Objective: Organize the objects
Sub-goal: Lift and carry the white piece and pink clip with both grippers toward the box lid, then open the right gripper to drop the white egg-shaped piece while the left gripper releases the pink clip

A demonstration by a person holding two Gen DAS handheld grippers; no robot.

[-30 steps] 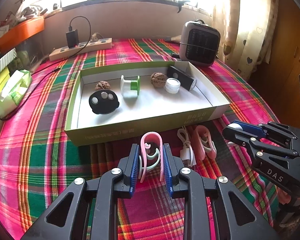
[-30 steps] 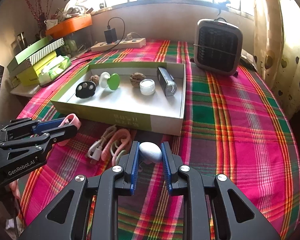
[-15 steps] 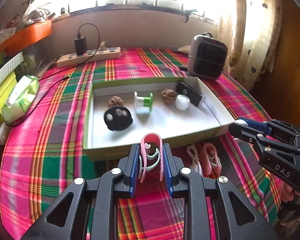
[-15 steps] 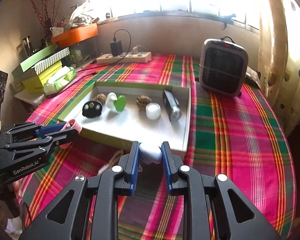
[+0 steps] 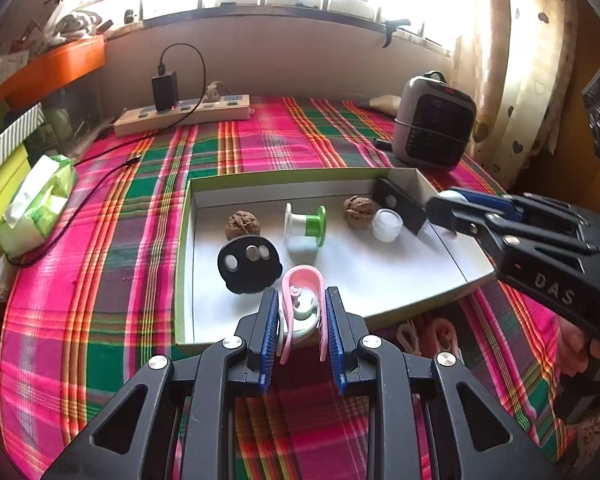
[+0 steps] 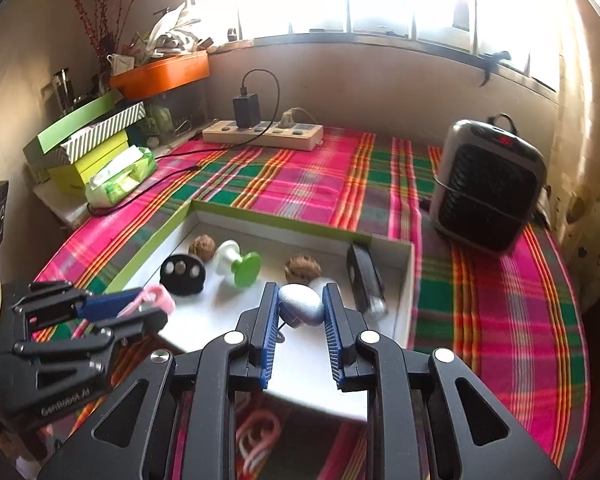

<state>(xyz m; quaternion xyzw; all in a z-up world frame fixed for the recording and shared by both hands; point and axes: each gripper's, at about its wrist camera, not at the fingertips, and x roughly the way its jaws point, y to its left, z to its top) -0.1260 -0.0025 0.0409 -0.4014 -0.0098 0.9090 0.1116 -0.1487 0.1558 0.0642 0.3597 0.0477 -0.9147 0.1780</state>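
My left gripper [image 5: 300, 312] is shut on a pink clip [image 5: 302, 280] with a mint hook inside, held above the near edge of the green-rimmed white tray [image 5: 400, 308]. My right gripper [image 6: 300, 308] is shut on a pale grey-white egg-shaped object [image 6: 302, 304], held over the tray's [image 6: 406, 292] right part. It also shows in the left wrist view [image 5: 446, 204]. In the tray lie a black disc [image 5: 248, 266], two walnuts [image 5: 242, 224], a green-white spool [image 5: 304, 226], a small white jar [image 5: 387, 225] and a black bar [image 5: 400, 206].
Pink clips and a white cable [image 5: 428, 332] lie on the plaid cloth in front of the tray. A small heater [image 6: 486, 188] stands at the right rear, a power strip [image 6: 262, 134] at the back, a tissue pack [image 5: 36, 200] and boxes at the left.
Both grippers have lifted off the cloth and moved forward with their objects, and are now over the tray.
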